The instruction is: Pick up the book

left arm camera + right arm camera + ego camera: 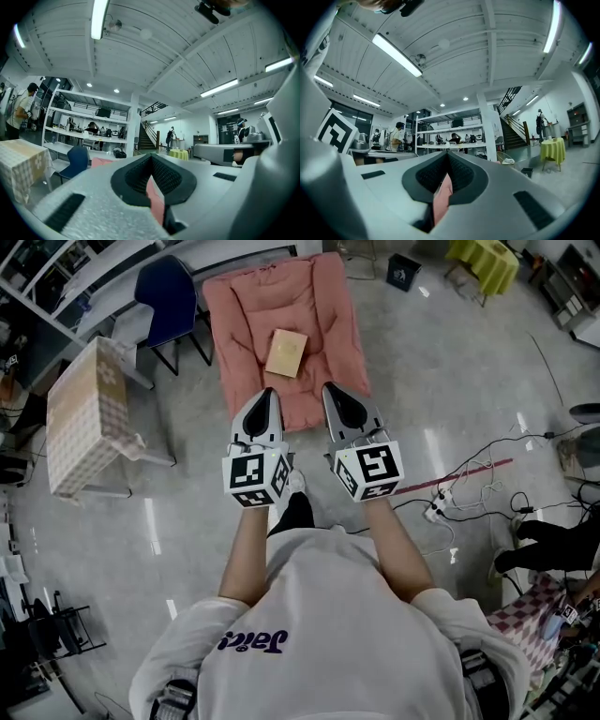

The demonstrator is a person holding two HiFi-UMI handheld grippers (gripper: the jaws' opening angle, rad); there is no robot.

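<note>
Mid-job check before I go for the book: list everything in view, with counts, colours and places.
book: one, tan, lying on the cushion
cushion: one, pink, straight ahead
chair: one, blue, left of the cushion
covered table: one, beige checked cloth, far left
small table: one, yellow-green cloth, top right
bin: one, dark, near the small table
power strip: one, white, on the floor at right, with cables
left hand-held gripper: one, white, shut, over the cushion's near edge
right hand-held gripper: one, white, shut, beside the left
</note>
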